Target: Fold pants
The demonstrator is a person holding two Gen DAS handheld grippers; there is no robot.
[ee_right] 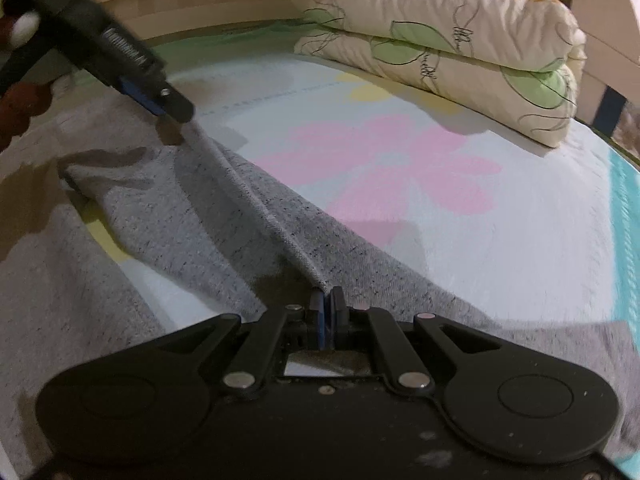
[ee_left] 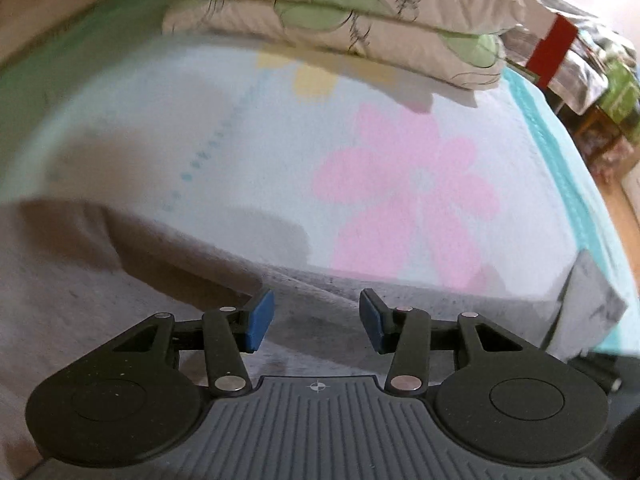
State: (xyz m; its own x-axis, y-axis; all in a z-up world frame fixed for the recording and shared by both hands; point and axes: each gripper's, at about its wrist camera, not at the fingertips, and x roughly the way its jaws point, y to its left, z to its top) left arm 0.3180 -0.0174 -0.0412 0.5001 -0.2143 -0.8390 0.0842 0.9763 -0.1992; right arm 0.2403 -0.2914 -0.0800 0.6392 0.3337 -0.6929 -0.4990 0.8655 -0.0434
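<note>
The grey heathered pants lie spread on the bed, and they also show in the left wrist view. My right gripper is shut on a raised fold of the pants, which runs taut up to the left. My left gripper is open, its blue pads apart just above the grey fabric. In the right wrist view the left gripper hangs over the far end of that taut fold, and whether it touches the cloth cannot be told.
The bed has a pale blue blanket with a pink flower and a turquoise border. A folded floral quilt lies at the back. A wooden headboard runs behind. Clutter sits beyond the right edge.
</note>
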